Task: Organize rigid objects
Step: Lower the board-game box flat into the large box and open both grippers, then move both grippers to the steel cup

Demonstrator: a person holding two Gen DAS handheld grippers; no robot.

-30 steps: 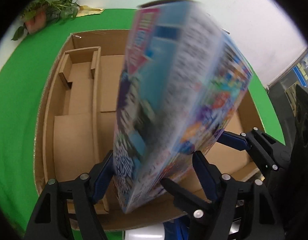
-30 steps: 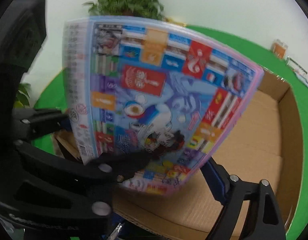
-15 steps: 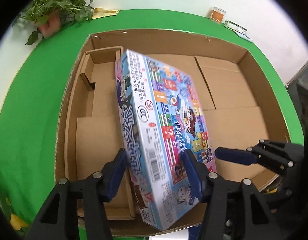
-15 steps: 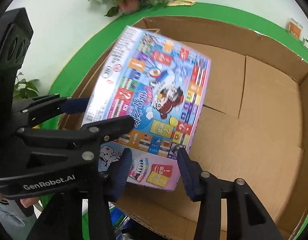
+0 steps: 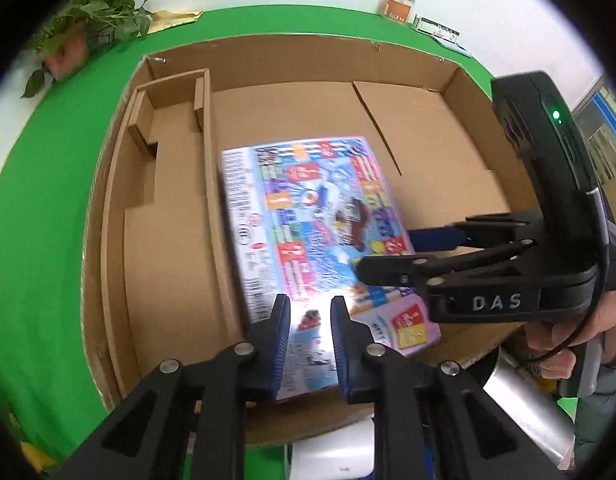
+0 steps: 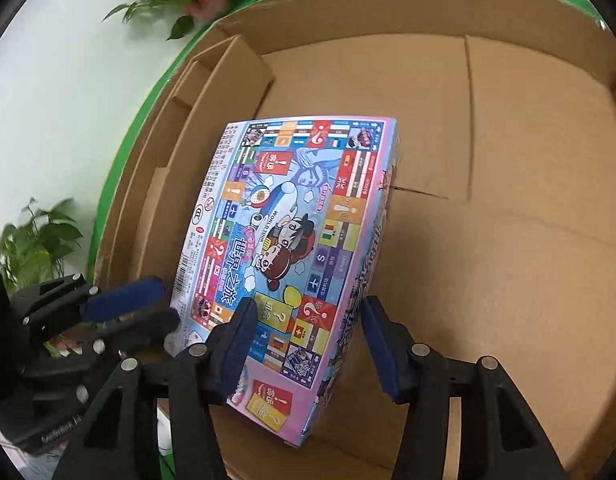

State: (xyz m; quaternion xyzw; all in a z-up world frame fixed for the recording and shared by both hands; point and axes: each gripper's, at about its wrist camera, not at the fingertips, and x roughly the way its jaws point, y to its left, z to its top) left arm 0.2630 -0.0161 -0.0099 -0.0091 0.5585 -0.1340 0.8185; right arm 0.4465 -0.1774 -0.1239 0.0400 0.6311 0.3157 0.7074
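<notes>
A large cardboard box (image 5: pixel 267 56) fills the middle of both views, resting on a green surface (image 5: pixel 39 216). A cardboard divider (image 5: pixel 211 184) runs down the box's left part. Just right of it, the board game box (image 6: pixel 291 240) sits inside the big compartment, printed face up and tilted. The right gripper (image 6: pixel 303 340), at the bottom of its view, straddles the game box's near corner, its jaws opening, pads apart from the sides. The left gripper (image 5: pixel 305 344), bottom centre, is closing above the game box's near edge, its jaws nearly together with no grip visible.
</notes>
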